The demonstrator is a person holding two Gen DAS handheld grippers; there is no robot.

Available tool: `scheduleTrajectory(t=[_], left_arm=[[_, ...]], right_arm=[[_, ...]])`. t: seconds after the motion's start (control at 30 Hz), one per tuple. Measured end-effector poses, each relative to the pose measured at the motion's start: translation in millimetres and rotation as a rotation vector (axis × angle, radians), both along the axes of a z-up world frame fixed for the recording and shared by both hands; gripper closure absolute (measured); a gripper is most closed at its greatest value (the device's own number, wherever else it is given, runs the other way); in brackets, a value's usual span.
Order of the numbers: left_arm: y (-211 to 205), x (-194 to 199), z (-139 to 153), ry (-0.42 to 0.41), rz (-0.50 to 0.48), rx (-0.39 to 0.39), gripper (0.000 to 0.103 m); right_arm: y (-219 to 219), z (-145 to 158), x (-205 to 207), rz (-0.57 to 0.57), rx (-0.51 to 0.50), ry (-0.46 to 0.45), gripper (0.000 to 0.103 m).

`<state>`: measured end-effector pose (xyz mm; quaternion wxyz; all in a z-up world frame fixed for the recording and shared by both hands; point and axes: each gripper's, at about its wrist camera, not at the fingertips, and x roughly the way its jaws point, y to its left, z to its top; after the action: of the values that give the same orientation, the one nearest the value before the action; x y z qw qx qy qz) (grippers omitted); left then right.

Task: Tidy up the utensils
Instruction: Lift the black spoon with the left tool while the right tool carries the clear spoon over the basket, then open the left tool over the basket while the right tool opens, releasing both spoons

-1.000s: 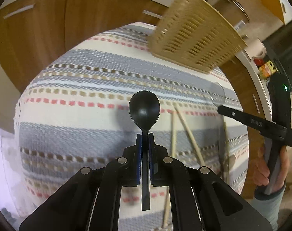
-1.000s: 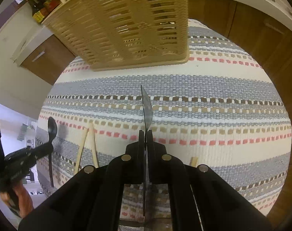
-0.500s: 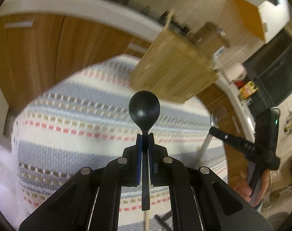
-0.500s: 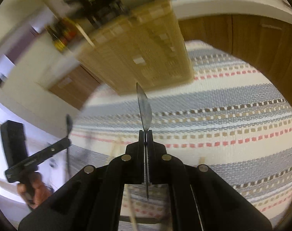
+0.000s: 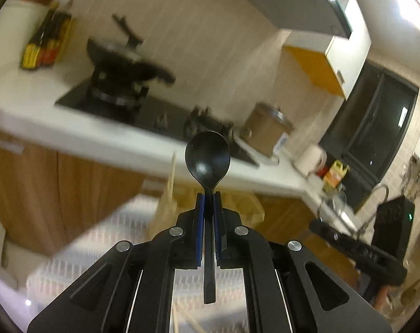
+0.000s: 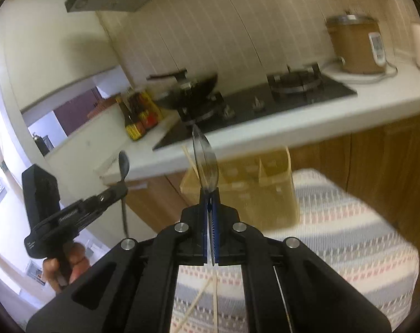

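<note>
My left gripper (image 5: 209,197) is shut on the handle of a black spoon (image 5: 207,158), bowl up, held in the air. My right gripper (image 6: 210,194) is shut on a clear plastic spoon (image 6: 205,163), seen edge-on, bowl up. A tan slotted utensil basket (image 6: 254,191) stands on the striped cloth (image 6: 348,236) just beyond the right gripper; it also shows blurred behind the left gripper (image 5: 246,205). A chopstick (image 6: 190,159) sticks up from the basket. The left gripper with the black spoon (image 6: 124,166) shows at the left of the right wrist view.
Two loose chopsticks (image 6: 207,294) lie on the cloth under the right gripper. Behind is a white counter (image 6: 293,122) with a hob, a black wok (image 5: 121,58), sauce bottles (image 6: 137,116) and a rice cooker (image 6: 354,47). Wooden cabinet doors (image 5: 57,188) stand below.
Both grippers have lifted and tilted upward, so the views swung from the cloth to the kitchen counter. Each still holds its spoon. The basket now sits low in both views.
</note>
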<state>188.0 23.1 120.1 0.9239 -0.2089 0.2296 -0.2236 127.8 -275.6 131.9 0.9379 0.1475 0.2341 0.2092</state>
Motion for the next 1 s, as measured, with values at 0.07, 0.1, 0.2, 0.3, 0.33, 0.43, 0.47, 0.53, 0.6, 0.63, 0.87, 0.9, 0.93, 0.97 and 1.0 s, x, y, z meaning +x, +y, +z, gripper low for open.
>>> scheduleTrajectory(t=[0.07, 0.1, 0.2, 0.3, 0.33, 0.43, 0.47, 0.53, 0.6, 0.63, 0.87, 0.9, 0.93, 0.97, 1.0], left_arm=[[-2, 14, 13, -0.053, 0.028, -0.015, 0.099], [-3, 17, 17, -0.072, 0.036, -0.018, 0.099], [-10, 32, 24, -0.165, 0.064, -0.015, 0.099], [-17, 43, 21, -0.234, 0.094, 0.000, 0.099], [-22, 49, 17, -0.253, 0.118, 0.024, 0.099], [-33, 67, -1, -0.256, 0.128, 0.048, 0.099], [-36, 72, -8, -0.252, 0.126, 0.050, 0.099], [-41, 80, -21, -0.245, 0.119, 0.053, 0.099], [-44, 86, -33, -0.239, 0.118, 0.050, 0.099], [-43, 89, -37, -0.233, 0.115, 0.044, 0.099], [-37, 101, -58, -0.192, 0.096, 0.028, 0.099], [-37, 101, -59, -0.191, 0.095, 0.030, 0.098], [-37, 100, -60, -0.189, 0.092, 0.037, 0.098], [-38, 98, -60, -0.189, 0.090, 0.039, 0.097], [-37, 96, -60, -0.187, 0.084, 0.042, 0.094]], right_arm=[[-2, 10, 8, -0.010, 0.000, -0.030, 0.101], [-6, 18, 13, -0.019, 0.005, -0.050, 0.101], [-15, 33, 23, -0.057, -0.011, -0.089, 0.101], [-19, 40, 37, -0.106, -0.056, -0.119, 0.101], [-19, 41, 40, -0.118, -0.079, -0.131, 0.101], [-14, 36, 54, -0.171, -0.166, -0.150, 0.101], [-12, 32, 60, -0.179, -0.191, -0.152, 0.101], [-9, 24, 71, -0.181, -0.213, -0.149, 0.101], [-7, 14, 82, -0.171, -0.214, -0.131, 0.101], [-7, 8, 88, -0.170, -0.212, -0.121, 0.101], [0, -21, 105, -0.161, -0.235, -0.076, 0.101], [1, -24, 106, -0.158, -0.236, -0.070, 0.101], [1, -26, 105, -0.155, -0.233, -0.066, 0.101], [1, -29, 104, -0.152, -0.228, -0.062, 0.101], [0, -30, 104, -0.149, -0.225, -0.058, 0.101]])
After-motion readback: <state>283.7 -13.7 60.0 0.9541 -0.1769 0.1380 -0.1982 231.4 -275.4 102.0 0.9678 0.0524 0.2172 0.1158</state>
